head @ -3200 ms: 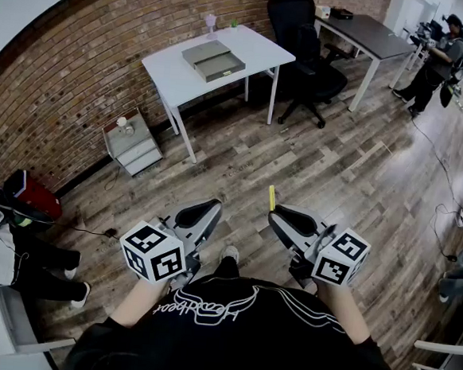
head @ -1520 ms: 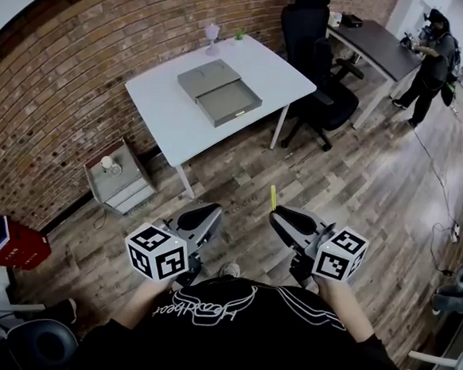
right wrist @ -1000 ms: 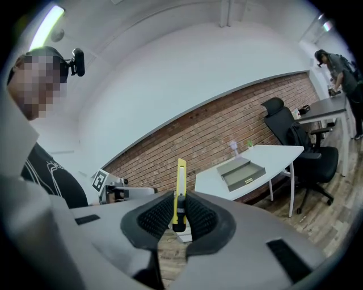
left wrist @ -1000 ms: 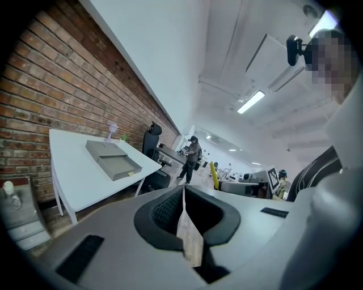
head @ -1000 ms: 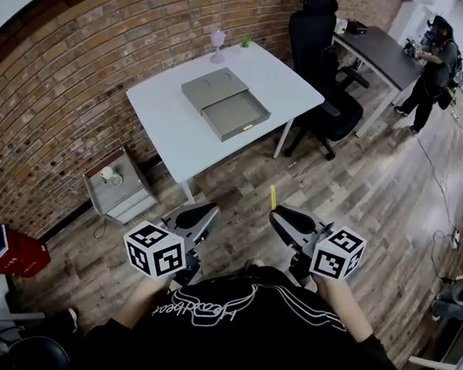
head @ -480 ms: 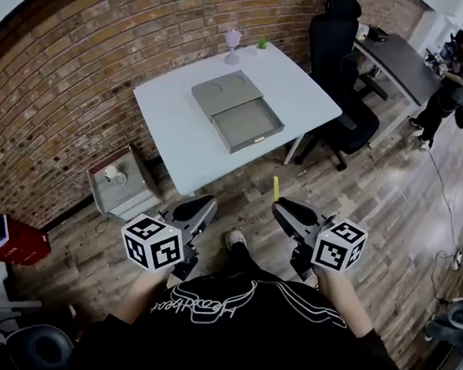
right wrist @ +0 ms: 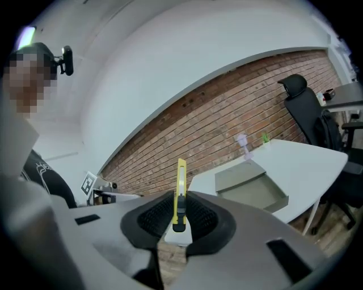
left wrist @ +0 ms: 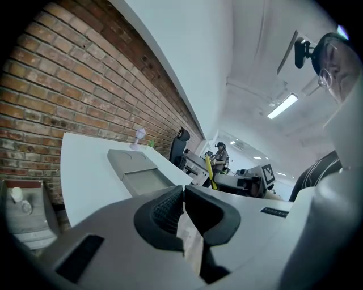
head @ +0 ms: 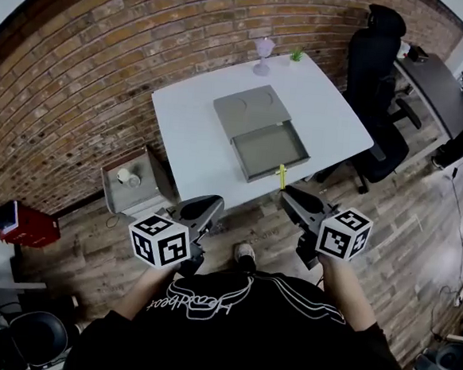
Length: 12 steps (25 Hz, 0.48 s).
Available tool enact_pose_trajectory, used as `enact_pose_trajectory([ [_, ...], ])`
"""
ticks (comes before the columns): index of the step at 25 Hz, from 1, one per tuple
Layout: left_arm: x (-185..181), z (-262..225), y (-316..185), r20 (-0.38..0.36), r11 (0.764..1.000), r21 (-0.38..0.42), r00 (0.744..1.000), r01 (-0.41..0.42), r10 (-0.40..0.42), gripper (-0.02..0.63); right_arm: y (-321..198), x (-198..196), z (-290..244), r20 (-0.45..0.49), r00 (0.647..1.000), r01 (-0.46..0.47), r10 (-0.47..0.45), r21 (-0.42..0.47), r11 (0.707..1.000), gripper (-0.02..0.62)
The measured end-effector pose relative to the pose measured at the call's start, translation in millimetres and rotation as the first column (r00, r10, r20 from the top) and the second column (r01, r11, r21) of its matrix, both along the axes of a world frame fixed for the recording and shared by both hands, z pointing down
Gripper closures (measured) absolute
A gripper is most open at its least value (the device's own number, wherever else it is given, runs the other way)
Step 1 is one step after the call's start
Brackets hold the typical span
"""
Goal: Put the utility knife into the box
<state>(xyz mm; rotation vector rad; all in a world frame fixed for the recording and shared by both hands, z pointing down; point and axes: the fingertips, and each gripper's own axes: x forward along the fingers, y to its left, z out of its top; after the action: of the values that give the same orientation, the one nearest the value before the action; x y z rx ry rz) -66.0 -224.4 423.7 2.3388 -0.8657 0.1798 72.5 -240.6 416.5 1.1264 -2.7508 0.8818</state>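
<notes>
Carrying one slim yellow utility knife [head: 282,176] toward one flat grey box [head: 252,110] on the one white table [head: 191,137].

Two claws show. The right claw [head: 288,194] pinches the knife by its dark lower end, with the yellow length standing up out of the pads. The left claw [head: 208,205] is pressed together with nothing in it. The box's open tray faces 6 o'clock and its lid half lies at 12. Half a second ago the table sat farther off and the knife showed over floorboards; now its tip overlaps the tray's near rim in the head view. The table's near edge runs just beyond both claws. Bare table top lies at 9 and 3 o'clock of the box, and one black office chair [head: 377,64] stands at 2 o'clock.
</notes>
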Motion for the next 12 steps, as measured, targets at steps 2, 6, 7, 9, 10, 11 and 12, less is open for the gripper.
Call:
enact_pose_trajectory([
  [2, -3, 3, -19, 0.005, 1.000, -0.001, 1.000, 0.020, -0.020, 0.569, -24, -1, 6, -0.019, 1.000, 0.011, -0.011, -0.003, 1.000, 0.528],
  [6, -4, 13, -52, 0.026, 0.999, -0.011, 0.999, 0.047, -0.047, 0.569, -66, -2, 18, -0.064, 0.997, 0.039, -0.040, -0.009, 0.999, 0.528],
  [7, -4, 16, -59, 0.033, 0.998, -0.016, 0.998, 0.054, -0.054, 0.569, -75, -2, 21, -0.074, 0.996, 0.047, -0.048, -0.012, 0.999, 0.528],
  [9, -5, 21, -72, 0.044, 0.997, -0.025, 0.997, 0.070, -0.069, 0.569, -93, -2, 29, -0.104, 0.992, 0.065, -0.067, -0.016, 0.998, 0.528],
  [10, -5, 23, -77, 0.046, 0.997, -0.029, 0.996, 0.078, -0.077, 0.569, -101, -2, 34, -0.129, 0.989, 0.075, -0.077, -0.017, 0.997, 0.528],
  [11, -6, 24, -82, 0.048, 0.996, -0.034, 0.995, 0.085, -0.084, 0.568, -109, -2, 40, -0.159, 0.984, 0.085, -0.086, -0.019, 0.996, 0.528],
  [12, -6, 26, -87, 0.049, 0.995, -0.038, 0.995, 0.091, -0.090, 0.569, -117, -2, 46, -0.192, 0.977, 0.093, -0.095, -0.020, 0.995, 0.528],
])
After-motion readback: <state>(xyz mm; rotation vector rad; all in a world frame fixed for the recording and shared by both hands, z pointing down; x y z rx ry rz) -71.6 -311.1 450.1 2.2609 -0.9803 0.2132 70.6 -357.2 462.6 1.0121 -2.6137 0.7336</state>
